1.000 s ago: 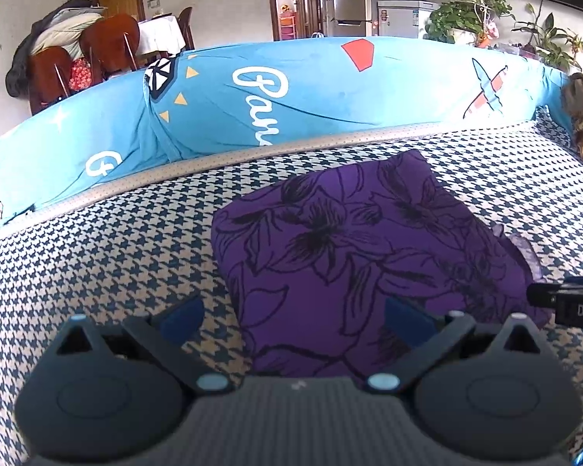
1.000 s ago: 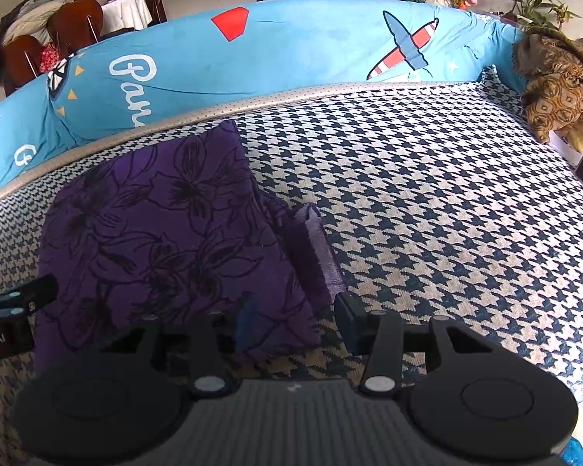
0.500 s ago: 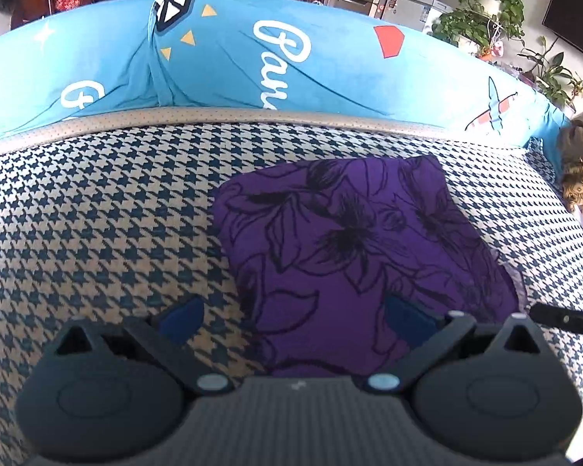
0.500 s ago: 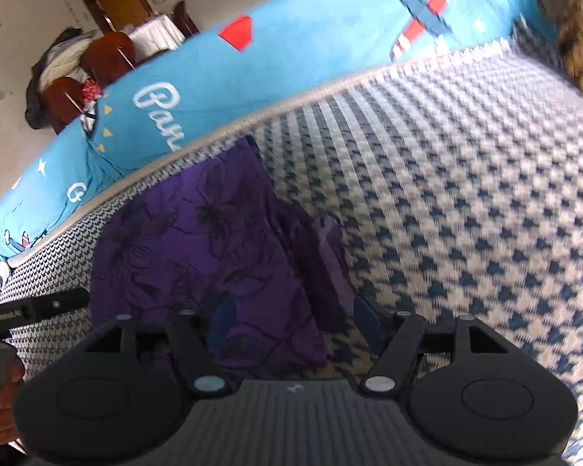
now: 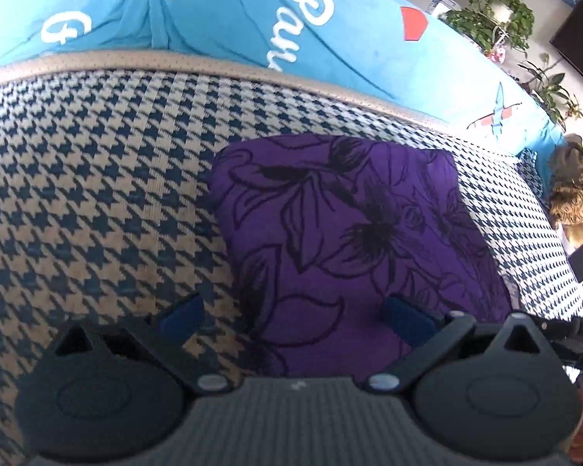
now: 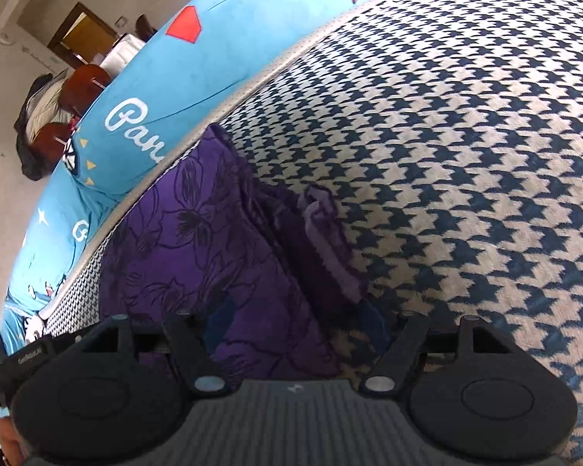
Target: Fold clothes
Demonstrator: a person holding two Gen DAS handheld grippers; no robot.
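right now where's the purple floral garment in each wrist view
Left wrist: the purple floral garment fills the centre, reaching down between the open fingers of the left gripper.
Right wrist: it lies centre-left, its paler edge at the right, with the open right gripper over its near end.
Shared landmark: the blue cushion with white script, behind the garment.

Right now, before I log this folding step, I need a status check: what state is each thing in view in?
Purple floral garment: folded into a rough rectangle, lying flat on the houndstooth cover.
Lighter purple inner layer: sticking out at the garment's right edge, rumpled.
Left gripper: open, straddling the garment's near left corner, gripping nothing.
Right gripper: open, over the near right edge, gripping nothing.
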